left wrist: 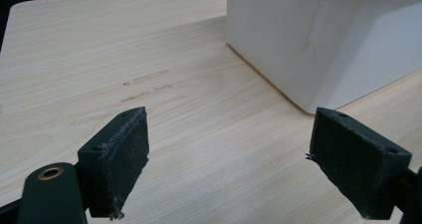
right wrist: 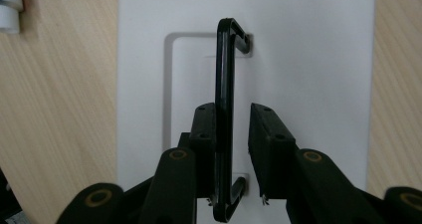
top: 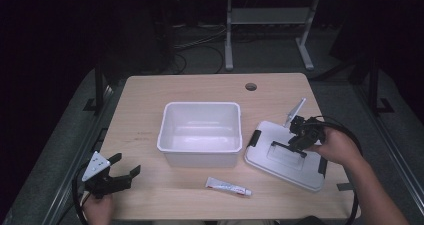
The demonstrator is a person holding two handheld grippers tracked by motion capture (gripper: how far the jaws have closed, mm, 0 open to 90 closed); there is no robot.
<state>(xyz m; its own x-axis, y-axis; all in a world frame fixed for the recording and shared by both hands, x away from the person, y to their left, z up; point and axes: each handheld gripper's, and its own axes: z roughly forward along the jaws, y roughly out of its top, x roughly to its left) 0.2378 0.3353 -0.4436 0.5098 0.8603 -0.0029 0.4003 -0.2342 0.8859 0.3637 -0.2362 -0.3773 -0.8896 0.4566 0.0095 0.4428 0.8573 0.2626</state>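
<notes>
In the right gripper view, the right gripper point(right wrist: 233, 129) straddles the lid's point(right wrist: 308, 59) black handle point(right wrist: 225, 84); the bar lies against one jaw with a gap to the other, so they are not clamped. The high view adds the tube point(top: 228, 187). The left gripper's point(left wrist: 229, 159) jaws gape wide, the bin point(left wrist: 318, 35) beyond.

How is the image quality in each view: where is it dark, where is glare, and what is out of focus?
High view: the table is evenly lit, the room behind is nearly black, and the white bin shows soft glare inside. Left gripper view: the left gripper looks slightly soft, and the wood grain is clearer. Right gripper view: the lid is bright, and the black handle is sharp against it.
</notes>
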